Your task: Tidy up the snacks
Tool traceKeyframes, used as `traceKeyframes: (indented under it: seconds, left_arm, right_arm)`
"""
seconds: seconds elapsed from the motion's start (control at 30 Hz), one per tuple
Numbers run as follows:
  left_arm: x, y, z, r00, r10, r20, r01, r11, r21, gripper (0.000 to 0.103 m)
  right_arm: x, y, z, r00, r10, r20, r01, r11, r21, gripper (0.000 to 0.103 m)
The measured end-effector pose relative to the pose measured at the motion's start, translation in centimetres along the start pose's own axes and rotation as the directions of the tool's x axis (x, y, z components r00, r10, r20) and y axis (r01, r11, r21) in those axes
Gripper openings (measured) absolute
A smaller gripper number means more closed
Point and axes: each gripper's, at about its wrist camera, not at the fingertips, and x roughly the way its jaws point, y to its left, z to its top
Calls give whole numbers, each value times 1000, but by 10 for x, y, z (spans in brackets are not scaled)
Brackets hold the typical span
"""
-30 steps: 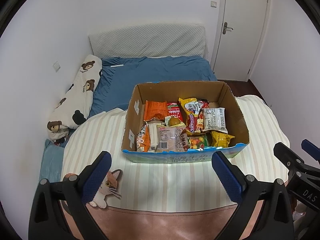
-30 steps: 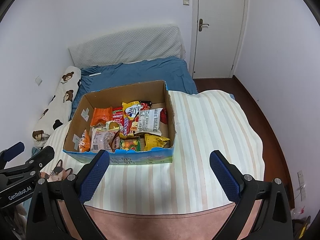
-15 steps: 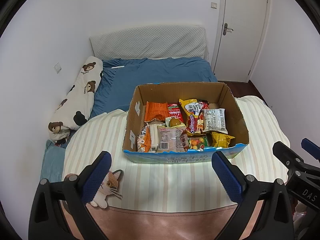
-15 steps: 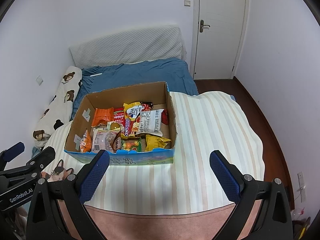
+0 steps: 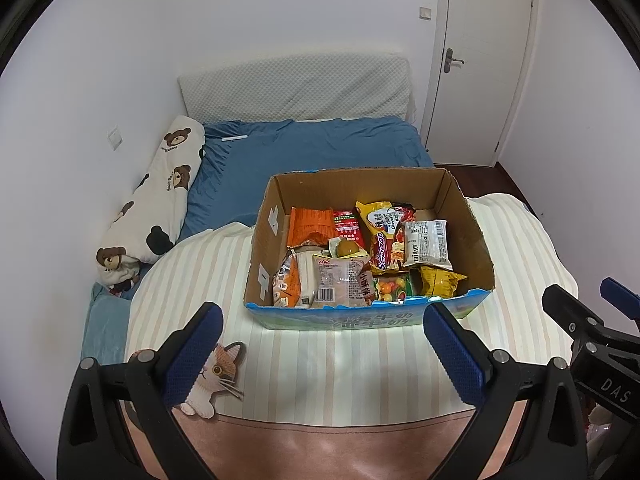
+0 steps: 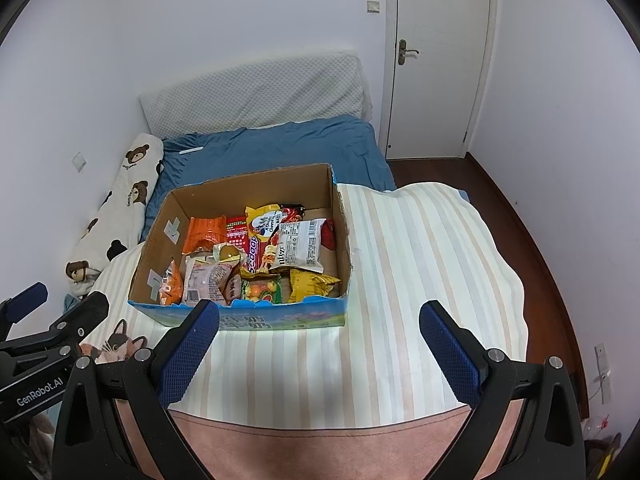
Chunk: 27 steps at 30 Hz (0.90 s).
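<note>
Holding both tongs back from the cardboard box (image 5: 368,240), I see almost nothing changed over the last second: the view only drifts a touch, the box sits a shade lower in the left picture than a second ago, and no packet has moved. My left tongs (image 5: 322,344) are spread wide with nothing between the blue pads (image 5: 192,352); my right tongs (image 6: 320,344) are likewise wide and empty. Each tool shows at the edge of the other's view, both low and near me, well short of the box.

The snacks (image 5: 360,256) all lie inside the box, heaped loosely. An orange bag (image 5: 310,224) is at the far left, a red packet (image 5: 348,224) beside it, a yellow noodle bag (image 5: 380,236) in the middle, a white wafer packet (image 5: 426,242) to its right. A clear bread packet (image 5: 340,286), a candy pack (image 5: 390,286) and a crumpled yellow bag (image 5: 438,282) are along the near wall. The box rests on the striped blanket (image 5: 320,368), and no packet lies out on it.

Judging from this, the small drift means nothing for the task. Snacks boxed and tongs empty fits either a pile waiting to be sorted or one already gathered in; I cannot tell which.
</note>
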Motion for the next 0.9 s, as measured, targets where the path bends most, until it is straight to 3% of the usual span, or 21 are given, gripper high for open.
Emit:
traceKeyframes:
  seconds: [0.9]
  left_arm:
    - [-6, -2, 2, 1000, 9, 27, -9, 1000, -3, 103]
  right_arm:
    - [3, -4, 0, 1000, 10, -5, -10, 1000, -1, 102]
